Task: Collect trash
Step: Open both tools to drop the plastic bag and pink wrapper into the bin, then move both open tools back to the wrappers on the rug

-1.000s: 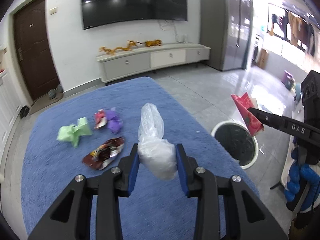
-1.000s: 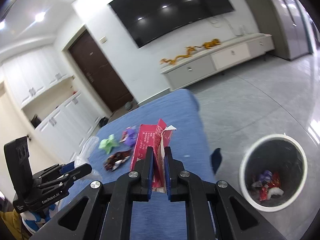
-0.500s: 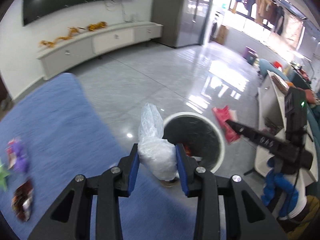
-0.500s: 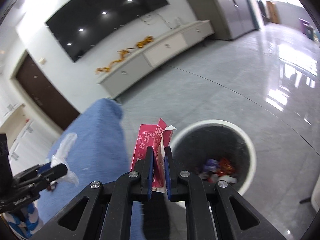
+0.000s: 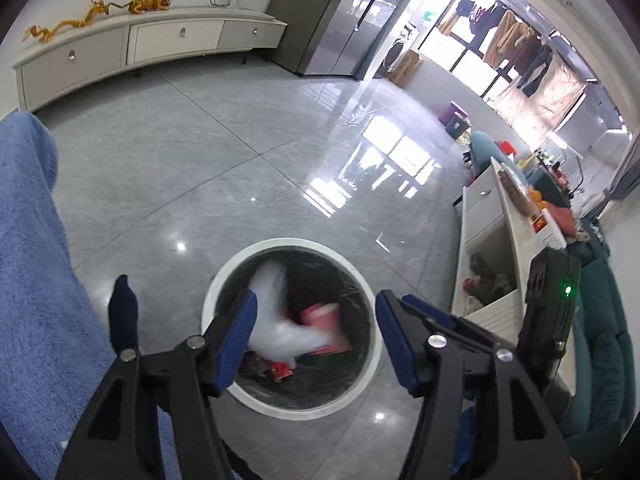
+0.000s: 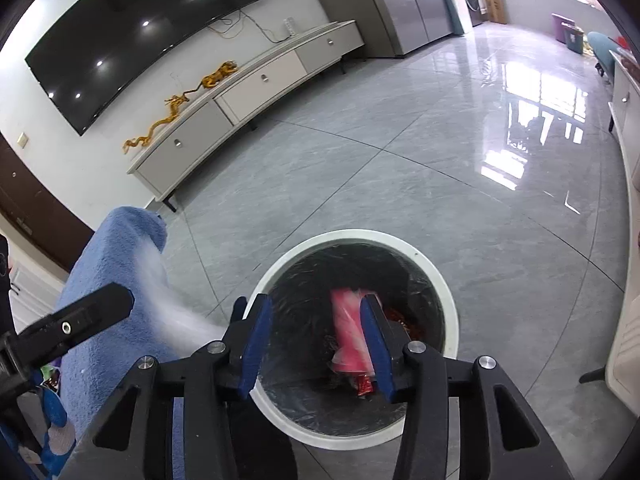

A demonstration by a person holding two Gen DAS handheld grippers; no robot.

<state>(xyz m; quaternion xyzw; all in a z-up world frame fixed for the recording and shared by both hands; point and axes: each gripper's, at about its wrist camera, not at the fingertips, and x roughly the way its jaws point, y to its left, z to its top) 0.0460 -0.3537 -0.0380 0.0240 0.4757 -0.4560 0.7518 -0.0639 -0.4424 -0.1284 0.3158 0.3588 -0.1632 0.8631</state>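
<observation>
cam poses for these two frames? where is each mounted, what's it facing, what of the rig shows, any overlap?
Left wrist: on the left gripper, facing down into the trash bin where a blurred clear plastic bag drops; both open fingers show.
Right wrist: on the right gripper, above the same bin, a blurred pink wrapper falling between its open fingers; the left gripper's tip shows at left.
Shared: bin, blue cloth, TV cabinet, tiled floor.

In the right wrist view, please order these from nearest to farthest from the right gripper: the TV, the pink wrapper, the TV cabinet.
From the right gripper, whose jaws stand open:
1. Pink wrapper, blurred, in the bin just beyond the jaws.
2. TV cabinet, across the floor, upper left.
3. TV, on the wall above and behind the cabinet.
</observation>
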